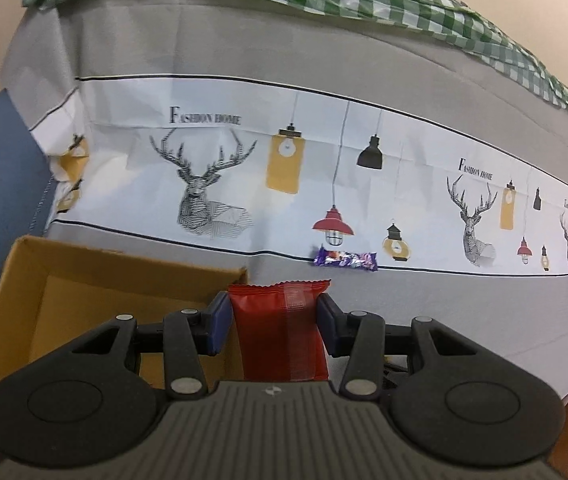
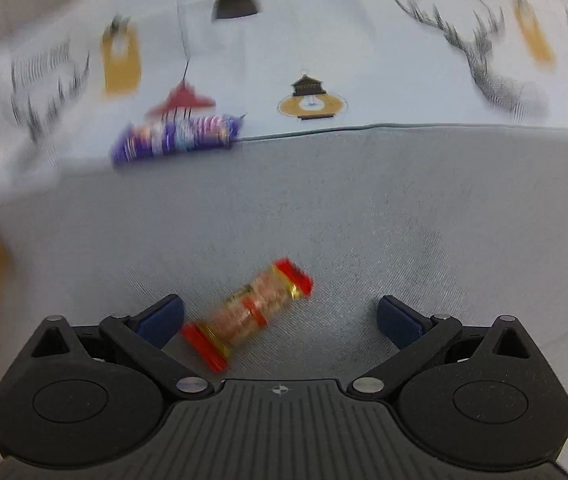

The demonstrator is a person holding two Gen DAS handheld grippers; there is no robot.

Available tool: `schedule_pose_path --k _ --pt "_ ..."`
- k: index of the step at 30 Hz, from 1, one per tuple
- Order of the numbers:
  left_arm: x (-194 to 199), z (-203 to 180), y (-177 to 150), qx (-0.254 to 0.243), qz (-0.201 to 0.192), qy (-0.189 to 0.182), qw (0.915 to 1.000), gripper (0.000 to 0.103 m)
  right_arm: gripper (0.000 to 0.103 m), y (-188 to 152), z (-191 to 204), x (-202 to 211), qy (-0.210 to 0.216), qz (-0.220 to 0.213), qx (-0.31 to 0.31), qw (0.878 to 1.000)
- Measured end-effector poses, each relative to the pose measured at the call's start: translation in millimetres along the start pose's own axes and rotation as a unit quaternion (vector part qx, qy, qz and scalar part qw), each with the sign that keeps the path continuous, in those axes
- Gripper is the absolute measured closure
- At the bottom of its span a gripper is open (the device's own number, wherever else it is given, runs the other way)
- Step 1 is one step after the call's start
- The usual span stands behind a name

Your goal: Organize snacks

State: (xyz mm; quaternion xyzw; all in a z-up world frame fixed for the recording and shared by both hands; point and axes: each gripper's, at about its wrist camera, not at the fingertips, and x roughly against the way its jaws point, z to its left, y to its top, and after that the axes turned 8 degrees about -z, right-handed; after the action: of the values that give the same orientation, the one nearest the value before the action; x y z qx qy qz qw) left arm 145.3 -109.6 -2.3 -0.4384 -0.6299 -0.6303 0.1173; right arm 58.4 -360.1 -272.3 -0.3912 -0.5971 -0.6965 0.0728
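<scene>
Lying diagonally, red-ended candy [image 2: 248, 314]

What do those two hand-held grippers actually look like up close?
Both look alike. The left hand-held gripper and right hand-held gripper each have a ribbed grey body with a small compass-like mark, black linkage arms with silver rivets and round black hubs, and dark blue finger pads. No sleeves or hands show.

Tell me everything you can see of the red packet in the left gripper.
The red packet is a glossy, foil-like pillow pouch with a serrated top edge and a seam band running down its middle. It stands upright, clamped at both sides between the left gripper's blue pads, beside the near corner of the open cardboard box. Its lower end is hidden behind the gripper body.
</scene>
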Motion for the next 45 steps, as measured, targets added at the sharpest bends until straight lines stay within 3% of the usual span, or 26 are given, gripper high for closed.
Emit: schedule_pose_path --k 2,5,8,12,15,19,24,28,34,45 --pt "11 9 -2 0.003 -0.005 0.008 1.0000 0.053 0.085 -2 12 10 0.022 -0.038 0.009 0.999" --pt "34 23 -6 0.008 -0.014 0.016 0.9997 0.053 0.086 4 23 18 0.012 -0.035 0.026 0.999" --pt "68 38 -16 0.004 -0.034 0.033 0.9989 0.053 0.086 22 19 58 0.024 -0.074 0.015 0.997" --pt "121 61 -45 0.001 -0.044 0.060 0.9972 0.053 0.086 44 30 166 0.075 -0.147 0.019 0.986" --pt "158 77 -80 0.003 -0.041 0.073 0.9965 0.053 0.086 35 49 247 0.126 -0.168 0.022 0.978" --pt "192 93 -132 0.008 -0.025 0.073 0.9970 0.053 0.086 3 74 323 0.175 -0.156 0.017 0.972" --pt "210 108 -179 0.021 -0.011 0.069 0.9973 0.053 0.086 -43 112 375 0.227 -0.114 0.022 0.967" --pt "215 113 -190 0.023 -0.016 0.065 0.9975 0.053 0.086 -68 140 401 0.244 -0.099 0.051 0.963" --pt "206 114 -180 0.019 -0.024 0.064 0.9975 0.053 0.086 -61 157 407 0.248 -0.103 0.082 0.960" --pt "138 126 -134 -0.002 -0.018 0.084 0.9963 0.053 0.086 -10 202 343 0.267 -0.105 0.099 0.953"
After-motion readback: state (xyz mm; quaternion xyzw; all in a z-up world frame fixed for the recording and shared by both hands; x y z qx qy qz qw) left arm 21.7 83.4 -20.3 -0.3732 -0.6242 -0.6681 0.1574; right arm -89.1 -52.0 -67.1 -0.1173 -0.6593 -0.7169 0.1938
